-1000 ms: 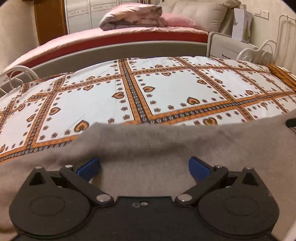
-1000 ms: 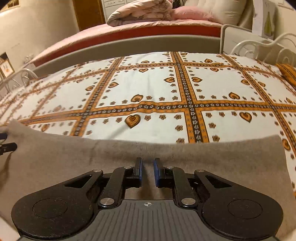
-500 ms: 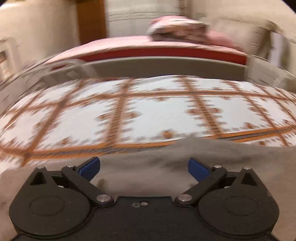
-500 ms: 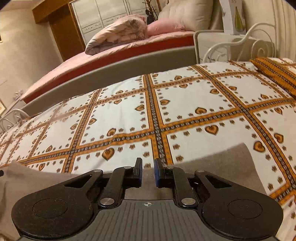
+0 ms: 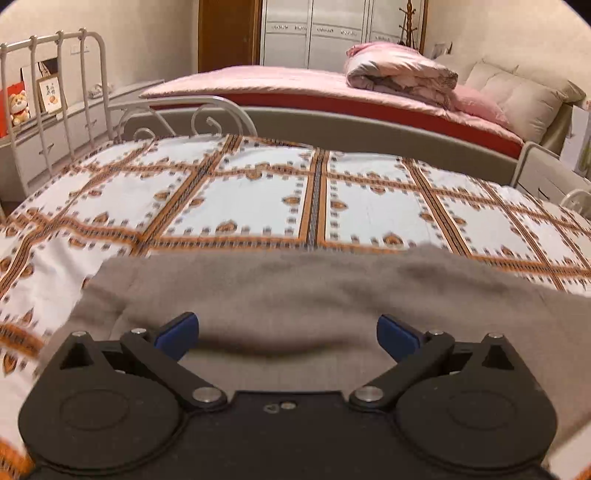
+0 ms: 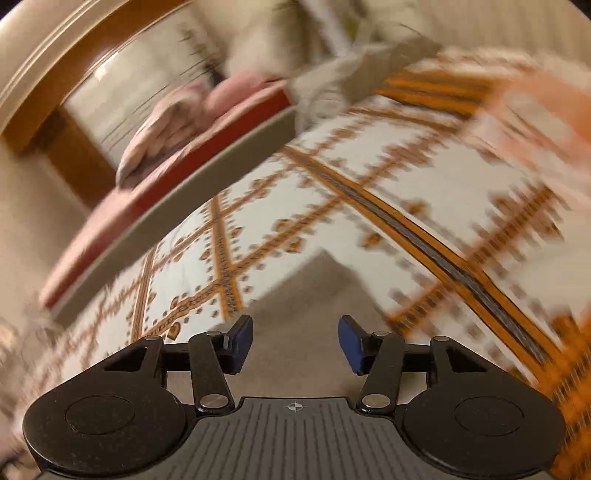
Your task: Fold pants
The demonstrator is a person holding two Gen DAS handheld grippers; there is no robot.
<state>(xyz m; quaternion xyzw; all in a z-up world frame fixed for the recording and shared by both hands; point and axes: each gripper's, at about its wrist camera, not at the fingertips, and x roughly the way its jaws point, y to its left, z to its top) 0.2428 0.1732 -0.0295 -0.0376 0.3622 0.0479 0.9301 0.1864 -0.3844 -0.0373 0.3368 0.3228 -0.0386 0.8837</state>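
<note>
Left wrist view: grey pants (image 5: 295, 295) spread flat across the near part of a bed under a patterned sheet (image 5: 258, 199) of white squares with orange and dark bands. Left gripper (image 5: 288, 330) low over the cloth, its 2 blue pads (image 5: 177, 328) set wide apart, nothing pinched between them, grey fabric lying beneath the gap. Far edge of the pants running roughly straight across the sheet, a corner showing at the left. Beyond, a white metal bed frame (image 5: 55, 92), a second bed with a pink cover (image 5: 295, 81), a rolled quilt (image 5: 399, 72) and a beige pillow (image 5: 517, 96) on it, a white wardrobe (image 5: 325, 33) against the back wall.

Right wrist view: heavily blurred and tilted, the whole room slanting. Right gripper (image 6: 295, 341) with jaws opening, blue pads (image 6: 242, 341) clearly parted, no cloth clamped between them. A pointed corner of the grey pants (image 6: 317, 306) lying on the patterned sheet (image 6: 369, 221) under and just ahead of the gap, not touching either pad as far as can be told. Pink-covered bed (image 6: 177, 147) sloping across the upper left.
</note>
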